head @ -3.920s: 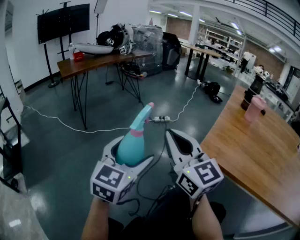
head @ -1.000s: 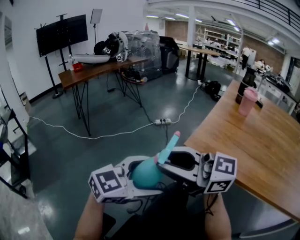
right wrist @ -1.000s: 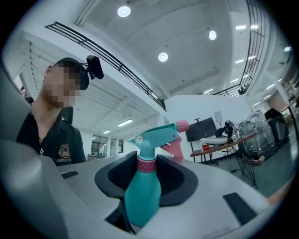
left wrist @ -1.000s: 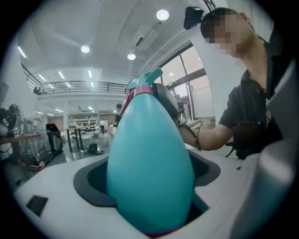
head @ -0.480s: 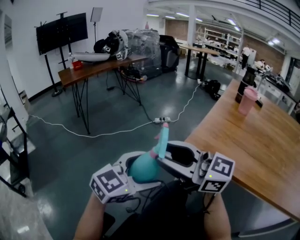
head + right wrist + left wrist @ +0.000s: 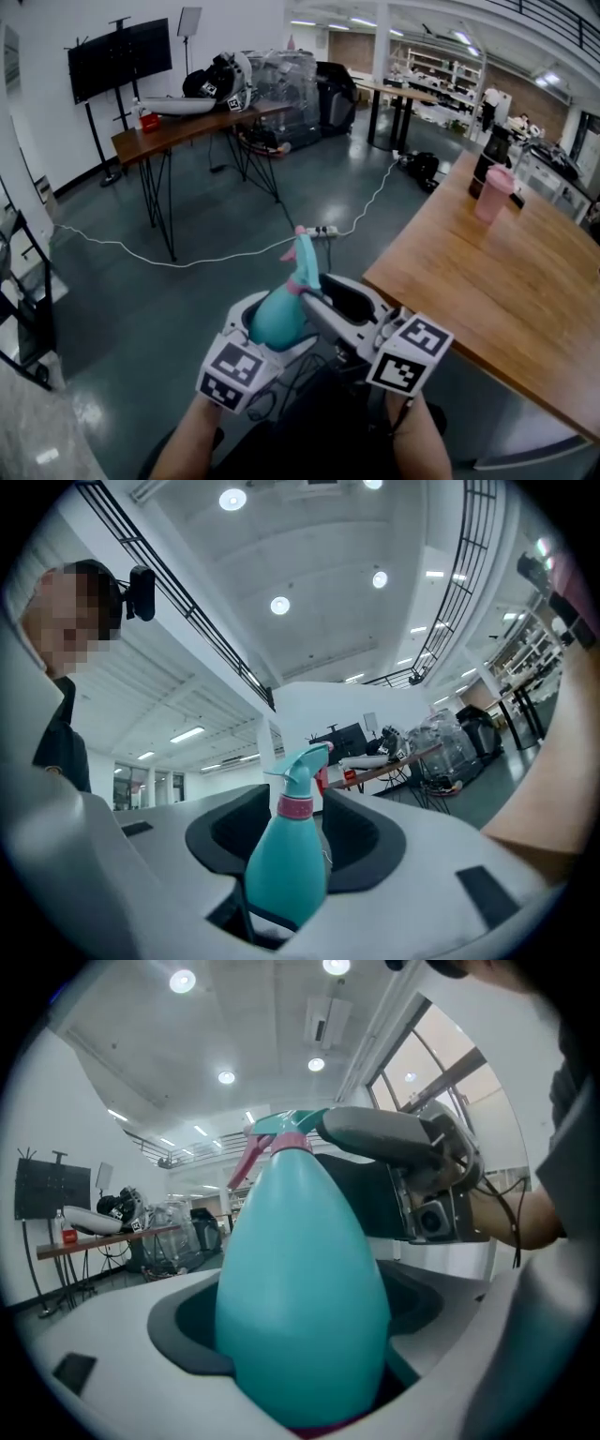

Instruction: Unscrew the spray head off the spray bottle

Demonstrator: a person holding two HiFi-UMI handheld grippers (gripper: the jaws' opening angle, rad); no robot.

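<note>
Left gripper view is showing the left gripper (image 6: 272,330) clamping the teal spray bottle (image 6: 300,1288) by its wide base, holding it in the air off the left edge of the wooden desk (image 6: 487,272). The right gripper (image 6: 328,295) is opening its jaws wide, the spray head (image 6: 298,761) standing between them unpressed. If they are closing next on the trigger instead of the pink collar (image 6: 294,806), the head risks spraying rather than turning, or the smooth body twisting loose.
</note>
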